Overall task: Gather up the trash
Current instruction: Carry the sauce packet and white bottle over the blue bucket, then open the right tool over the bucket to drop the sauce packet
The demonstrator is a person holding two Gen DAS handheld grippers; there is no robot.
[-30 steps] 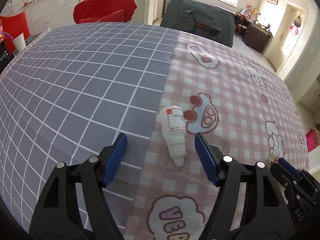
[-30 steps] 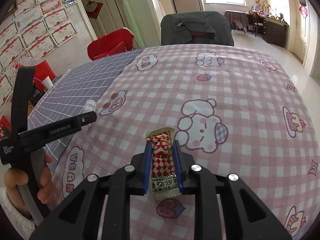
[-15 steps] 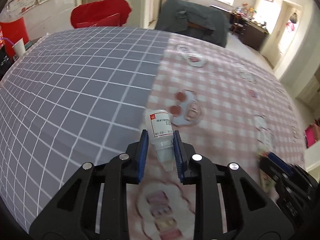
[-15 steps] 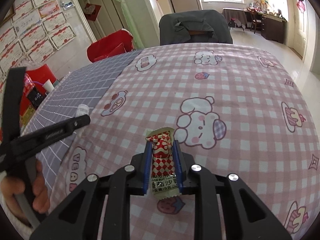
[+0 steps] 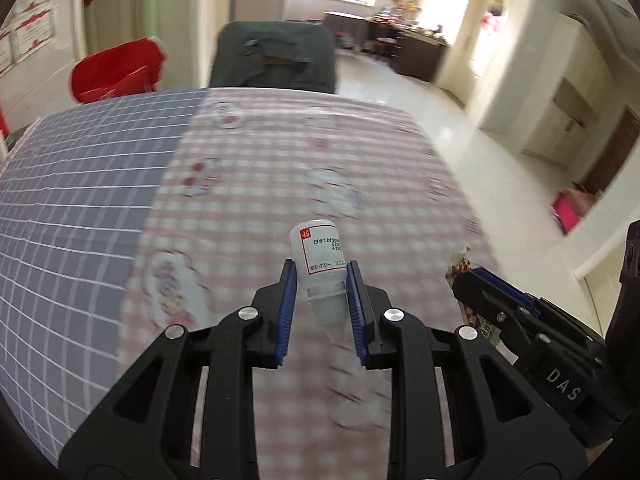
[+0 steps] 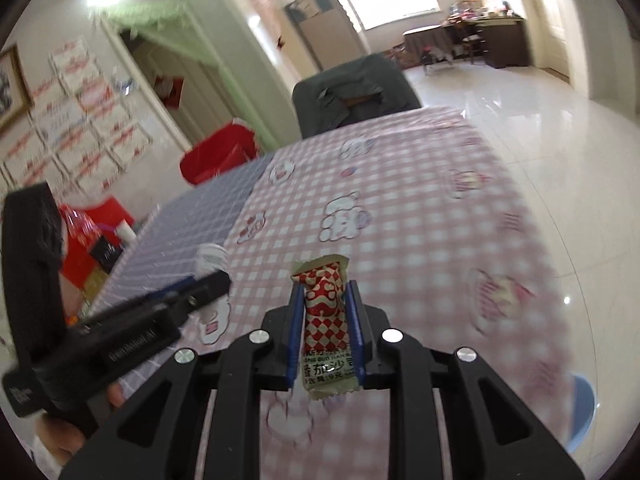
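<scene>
left wrist view has the left hand-held gripper (image 5: pixel 322 300) pinching a bottle (image 5: pixel 320 256) above the tabletop (image 5: pixel 240 184), while the right hand-held gripper (image 6: pixel 326 320) pinches a wrapper (image 6: pixel 324 312), both seemingly lifted clear for carrying to disposal.

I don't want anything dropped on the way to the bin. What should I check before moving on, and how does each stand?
1. Left gripper shut on the bottle: ok, fingers press both sides.
2. Bottle clear of the table: ok, it looks lifted.
3. Right gripper shut on the wrapper: ok.
4. Wrapper held securely: cannot tell; it is thin and flexible.
5. Grippers apart from each other: ok, close but not touching.
6. Bin located: cannot tell; a blue rim shows beyond the table edge, unclear what it is.
</scene>
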